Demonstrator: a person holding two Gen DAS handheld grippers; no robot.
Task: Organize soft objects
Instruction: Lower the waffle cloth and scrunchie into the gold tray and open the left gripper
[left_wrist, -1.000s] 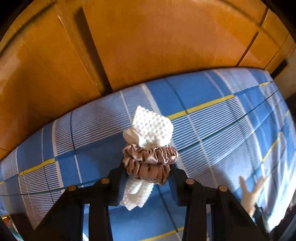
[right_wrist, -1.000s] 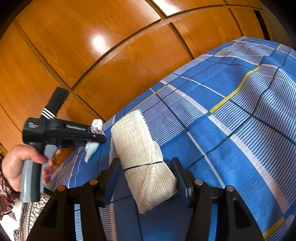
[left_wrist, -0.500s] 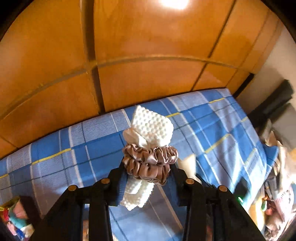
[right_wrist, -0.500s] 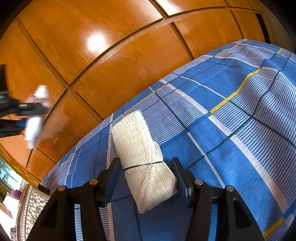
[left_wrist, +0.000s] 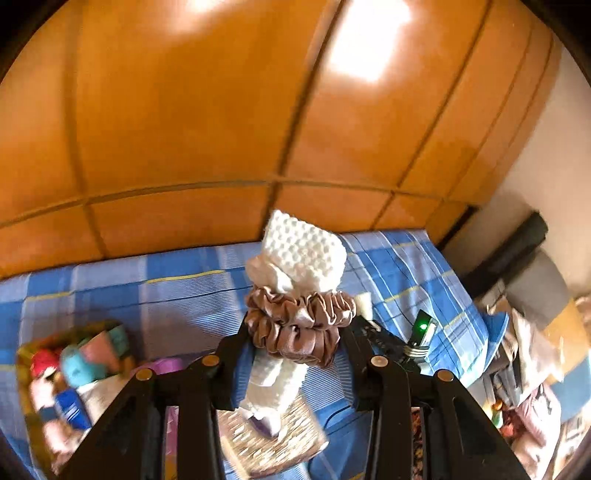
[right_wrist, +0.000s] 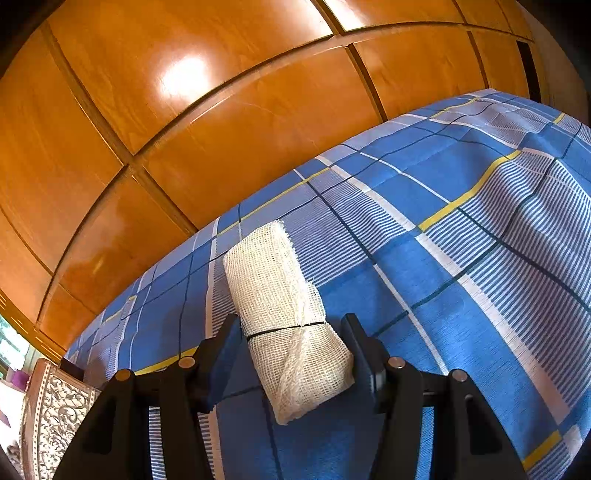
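Observation:
My left gripper (left_wrist: 295, 330) is shut on a white bumpy cloth roll (left_wrist: 303, 251) with a brown scrunchie (left_wrist: 299, 317) wound round its middle. It holds the roll high above the blue checked bedspread (left_wrist: 177, 295). Low on the left lies a basket of colourful soft items (left_wrist: 74, 369), blurred. My right gripper (right_wrist: 291, 326) is shut on a cream gauze roll (right_wrist: 277, 288) tied with a thin black band, just over the bedspread (right_wrist: 461, 258). The right gripper's body with its green light (left_wrist: 423, 326) shows behind the left fingers.
Glossy wooden wardrobe panels (right_wrist: 240, 122) rise behind the bed. A box with a patterned lid (right_wrist: 48, 406) sits at the bed's left edge, also under the left gripper (left_wrist: 266, 439). Clutter and cushions (left_wrist: 532, 332) fill the floor on the right.
My left gripper rose and pulled back with its roll, bringing the basket, patterned box and right gripper into view. It left the right wrist view to the left. The right gripper stayed put.

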